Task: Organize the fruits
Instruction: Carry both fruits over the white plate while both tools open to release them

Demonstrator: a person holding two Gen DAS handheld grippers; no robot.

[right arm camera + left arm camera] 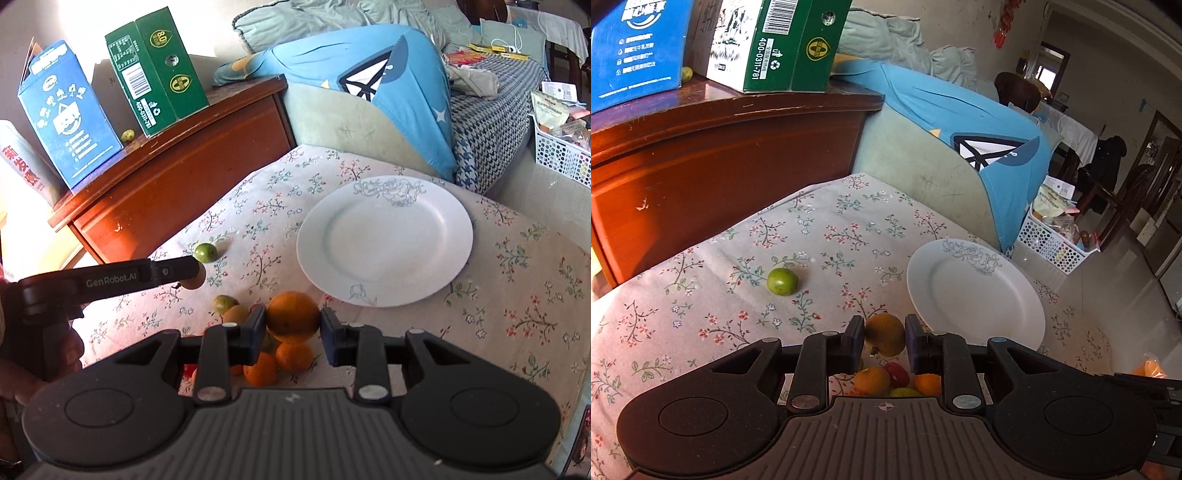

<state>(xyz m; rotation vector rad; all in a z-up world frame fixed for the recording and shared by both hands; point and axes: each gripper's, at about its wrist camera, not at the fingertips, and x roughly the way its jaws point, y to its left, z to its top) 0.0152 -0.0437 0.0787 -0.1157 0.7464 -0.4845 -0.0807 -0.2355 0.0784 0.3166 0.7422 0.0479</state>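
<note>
My left gripper (pixel 885 338) is shut on a brownish-yellow fruit (pixel 885 334) and holds it above the floral cloth, left of the white plate (pixel 975 295). Below it lie several fruits: an orange-yellow one (pixel 872 380), a red one (pixel 897 372), an orange (pixel 928 384). A green fruit (pixel 782 281) lies alone to the left. My right gripper (pixel 292 325) is shut on a large orange (pixel 292 316), just in front of the empty plate (pixel 384 236). Two smaller oranges (pixel 293 356) lie under it. The left gripper (pixel 188 275) shows at the left there, near the green fruit (pixel 205 252).
A red-brown wooden cabinet (pixel 177 166) with blue (pixel 64 110) and green (pixel 155 70) cartons stands behind the table, a small green fruit (pixel 128 135) between them. A sofa with a blue cover (pixel 369 74) is behind the plate. A white perforated basket (pixel 561 147) sits far right.
</note>
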